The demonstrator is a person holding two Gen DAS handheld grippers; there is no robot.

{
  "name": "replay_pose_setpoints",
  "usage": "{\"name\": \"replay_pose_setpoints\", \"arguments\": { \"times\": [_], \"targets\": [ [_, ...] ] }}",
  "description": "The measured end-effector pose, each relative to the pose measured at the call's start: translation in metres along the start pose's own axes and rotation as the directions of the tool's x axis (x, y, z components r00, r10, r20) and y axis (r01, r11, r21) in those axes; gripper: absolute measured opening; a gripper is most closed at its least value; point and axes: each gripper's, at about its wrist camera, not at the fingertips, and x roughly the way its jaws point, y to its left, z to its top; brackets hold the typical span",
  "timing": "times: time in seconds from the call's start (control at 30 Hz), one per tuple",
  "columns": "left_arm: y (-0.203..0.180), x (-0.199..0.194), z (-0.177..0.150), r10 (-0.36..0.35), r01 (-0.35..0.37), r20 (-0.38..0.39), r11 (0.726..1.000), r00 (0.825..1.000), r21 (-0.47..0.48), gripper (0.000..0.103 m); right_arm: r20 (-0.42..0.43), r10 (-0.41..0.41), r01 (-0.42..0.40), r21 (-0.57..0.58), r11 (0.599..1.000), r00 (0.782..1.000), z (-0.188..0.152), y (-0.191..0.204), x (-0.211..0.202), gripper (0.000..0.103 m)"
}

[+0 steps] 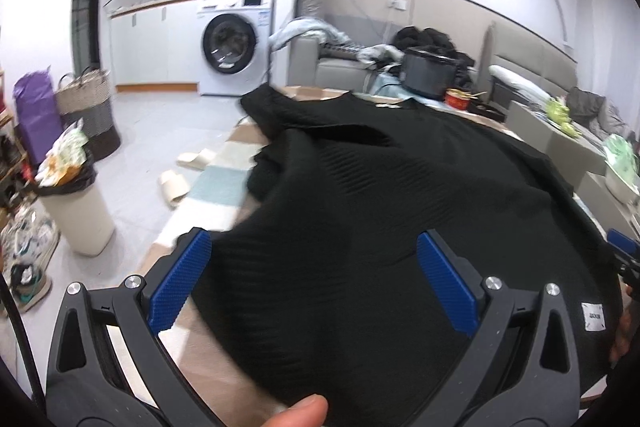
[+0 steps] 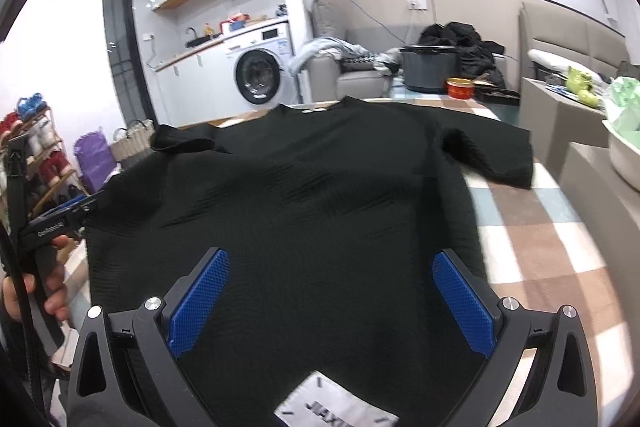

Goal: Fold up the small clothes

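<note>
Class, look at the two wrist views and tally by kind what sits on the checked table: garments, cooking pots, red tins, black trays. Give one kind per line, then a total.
Black ribbed short-sleeved shirt: 1
Dark grey round cooking pot: 1
Red round tin: 1
Black flat tray: 1
Total: 4

The shirt [image 2: 304,211] is spread on the table [image 2: 560,227], with its collar on the far side. Behind the shirt, a pot [image 2: 428,69] is set on the table, and a small bowl [image 2: 460,87] is placed just right of the pot. Far behind the shirt to the left, a washing machine [image 2: 260,75] is seen. Both grippers are held over the shirt's near hem.
</note>
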Motion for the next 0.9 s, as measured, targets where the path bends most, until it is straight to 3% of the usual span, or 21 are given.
{"name": "replay_pose_setpoints", "arguments": {
  "times": [0.17,0.33,0.4,0.53,0.6,0.7,0.77,0.83,0.9],
  "targets": [
    [0.038,-0.002,0.003,0.048,-0.050,-0.028,0.994,0.998,-0.092,0.102,-0.036,0.038,-0.037,0.017,0.999,0.999,-0.003,-0.008,-0.016,0.103],
    [0.063,-0.005,0.004,0.090,-0.092,-0.026,0.992,0.996,-0.088,0.100,-0.054,0.059,-0.058,0.019,0.998,0.997,-0.007,-0.020,-0.026,0.103],
    [0.063,0.003,0.005,0.073,-0.076,-0.052,0.994,0.996,-0.074,0.085,-0.062,0.046,-0.046,0.017,0.999,0.997,-0.007,-0.025,-0.026,0.103],
    [0.054,0.018,0.006,0.029,-0.034,-0.086,0.998,0.996,-0.048,0.068,-0.092,0.029,-0.025,0.045,0.999,0.995,-0.009,-0.039,-0.023,0.103],
    [0.043,0.023,0.004,0.015,-0.017,-0.106,1.000,0.994,-0.019,0.025,-0.140,0.034,-0.021,0.091,0.996,0.990,-0.011,-0.049,-0.018,0.103],
    [0.033,0.022,-0.001,-0.008,0.008,-0.107,1.000,0.994,0.002,0.011,-0.171,0.055,-0.029,0.153,0.988,0.984,-0.014,-0.061,-0.014,0.103],
    [0.026,0.015,-0.002,-0.027,0.028,-0.099,1.000,0.995,0.010,0.009,-0.195,0.066,-0.030,0.180,0.983,0.979,-0.016,-0.068,-0.010,0.102],
    [0.020,0.005,-0.001,-0.038,0.039,-0.077,0.999,0.996,0.018,0.008,-0.204,0.079,-0.039,0.194,0.980,0.976,-0.017,-0.070,-0.008,0.093],
    [0.016,-0.003,-0.002,-0.045,0.047,-0.069,0.999,0.997,0.025,0.008,-0.220,0.073,-0.031,0.189,0.982,0.973,-0.018,-0.071,-0.005,0.075]
  ]
}}
